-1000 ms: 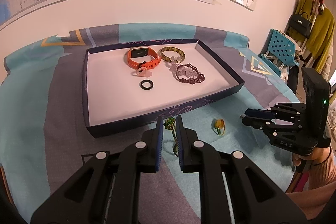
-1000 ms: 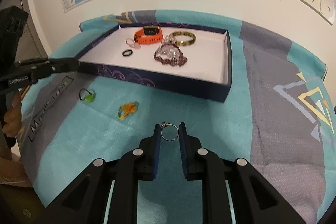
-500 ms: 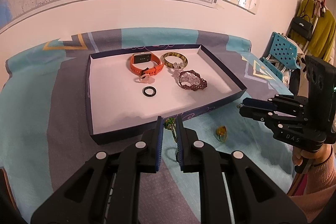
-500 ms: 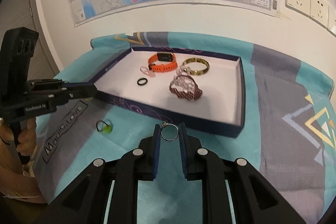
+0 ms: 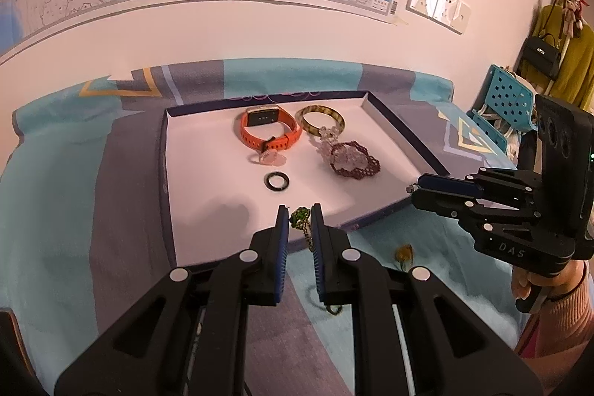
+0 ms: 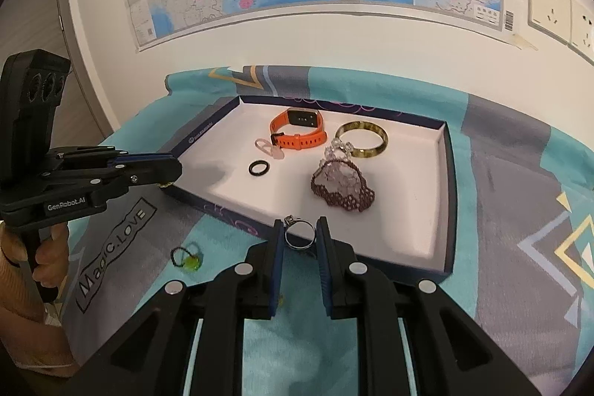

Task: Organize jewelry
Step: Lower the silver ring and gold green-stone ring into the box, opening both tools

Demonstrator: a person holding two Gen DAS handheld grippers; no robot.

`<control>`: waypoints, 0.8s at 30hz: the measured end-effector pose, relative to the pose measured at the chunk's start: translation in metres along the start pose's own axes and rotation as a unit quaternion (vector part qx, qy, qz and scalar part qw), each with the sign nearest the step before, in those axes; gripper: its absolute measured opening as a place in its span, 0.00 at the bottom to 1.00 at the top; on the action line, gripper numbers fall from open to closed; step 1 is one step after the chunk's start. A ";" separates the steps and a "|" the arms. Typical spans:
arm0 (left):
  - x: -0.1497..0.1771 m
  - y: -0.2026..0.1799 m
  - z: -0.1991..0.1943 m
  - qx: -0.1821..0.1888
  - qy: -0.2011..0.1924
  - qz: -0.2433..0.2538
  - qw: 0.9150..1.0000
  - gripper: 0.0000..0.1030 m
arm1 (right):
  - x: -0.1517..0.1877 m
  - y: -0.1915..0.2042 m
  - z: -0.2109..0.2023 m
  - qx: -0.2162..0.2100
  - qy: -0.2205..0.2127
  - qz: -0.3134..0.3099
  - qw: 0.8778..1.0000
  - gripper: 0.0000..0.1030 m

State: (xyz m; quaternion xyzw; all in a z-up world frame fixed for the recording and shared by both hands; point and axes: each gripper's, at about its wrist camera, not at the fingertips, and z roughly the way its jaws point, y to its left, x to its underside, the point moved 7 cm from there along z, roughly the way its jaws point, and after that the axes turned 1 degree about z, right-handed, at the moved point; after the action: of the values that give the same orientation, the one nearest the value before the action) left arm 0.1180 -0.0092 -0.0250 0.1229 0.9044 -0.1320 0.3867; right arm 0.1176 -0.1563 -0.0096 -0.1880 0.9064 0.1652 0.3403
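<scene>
A shallow dark-blue tray with a white floor holds an orange watch, a green-gold bangle, a maroon beaded piece, a pink ring and a black ring. My left gripper is shut on a green beaded necklace, held over the tray's near edge. My right gripper is shut on a silver ring above the tray's near rim.
A teal and grey cloth covers the table. On it lie a green ring and a yellow-orange ring. A wall with a map stands behind. A blue chair and hanging clothes are at the far right.
Both grippers have lifted and moved forward toward the tray, each carrying its piece. The left now reaches over the tray's near edge, the right its near rim.
</scene>
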 end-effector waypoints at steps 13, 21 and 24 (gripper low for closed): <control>-0.013 0.021 0.048 0.004 0.044 -0.036 0.998 0.12 | -0.015 -0.014 0.044 -0.001 0.028 0.014 1.000 0.15; -0.007 0.021 0.078 0.011 0.076 -0.050 0.996 0.19 | -0.010 -0.022 0.063 0.012 0.045 0.023 0.999 0.18; -0.005 0.022 0.077 0.010 0.074 -0.054 0.996 0.29 | -0.009 -0.023 0.060 0.013 0.042 0.027 0.999 0.24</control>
State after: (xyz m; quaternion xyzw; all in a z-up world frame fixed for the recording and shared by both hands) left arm 0.1802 -0.0146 -0.0754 0.0872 0.9346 -0.1522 0.3095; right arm 0.1675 -0.1489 -0.0500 -0.1658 0.9266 0.1545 0.3002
